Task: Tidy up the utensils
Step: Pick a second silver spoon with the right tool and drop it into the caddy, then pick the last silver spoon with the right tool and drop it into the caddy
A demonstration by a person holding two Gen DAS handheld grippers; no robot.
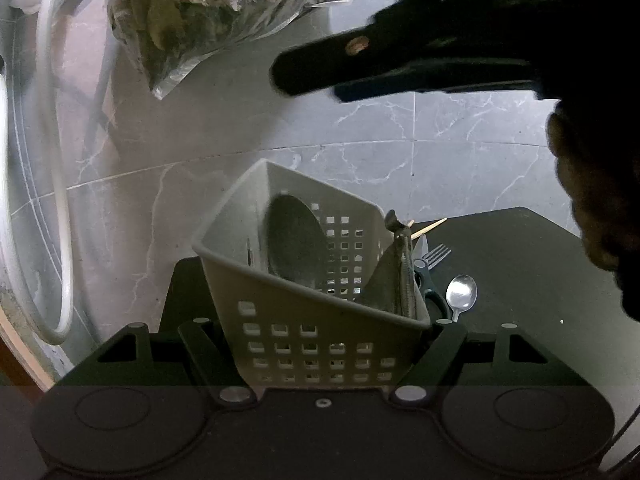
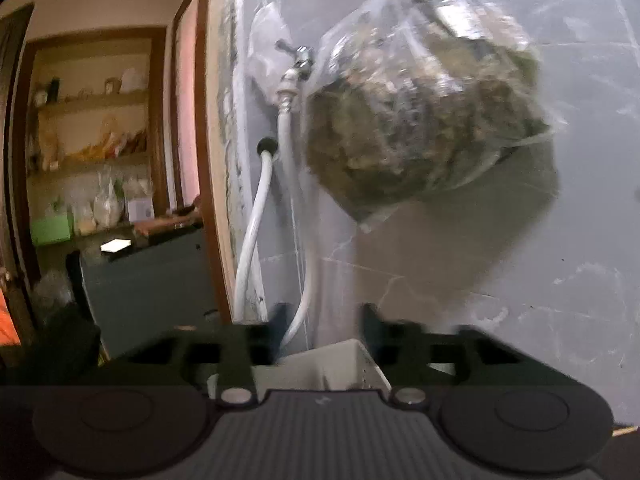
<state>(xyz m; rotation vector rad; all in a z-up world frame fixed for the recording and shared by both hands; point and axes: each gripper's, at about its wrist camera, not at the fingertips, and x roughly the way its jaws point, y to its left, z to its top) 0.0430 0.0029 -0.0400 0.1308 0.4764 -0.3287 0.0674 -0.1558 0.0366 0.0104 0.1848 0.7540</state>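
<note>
Our left claw (image 1: 322, 344) is clenched on the pale perforated basket (image 1: 304, 276), its fingers pressing the near wall from both sides. Inside the basket lean a dark round-headed utensil (image 1: 294, 236) and a grey zipped pouch (image 1: 402, 280). Just beyond the claw's right finger, on the black desk (image 1: 520, 264), lie a spoon (image 1: 461, 294), a fork (image 1: 436, 255) and a wooden stick (image 1: 430, 228). Our right claw (image 2: 320, 320) is released, nothing between its fingers, above the basket's rim (image 2: 340, 356). Ahead hangs a clear bag (image 2: 420, 112).

Matt perforated plastic basket (image 1: 312, 344), glossy metal spoon (image 1: 461, 293), polished marble wall (image 1: 440, 140)
</note>
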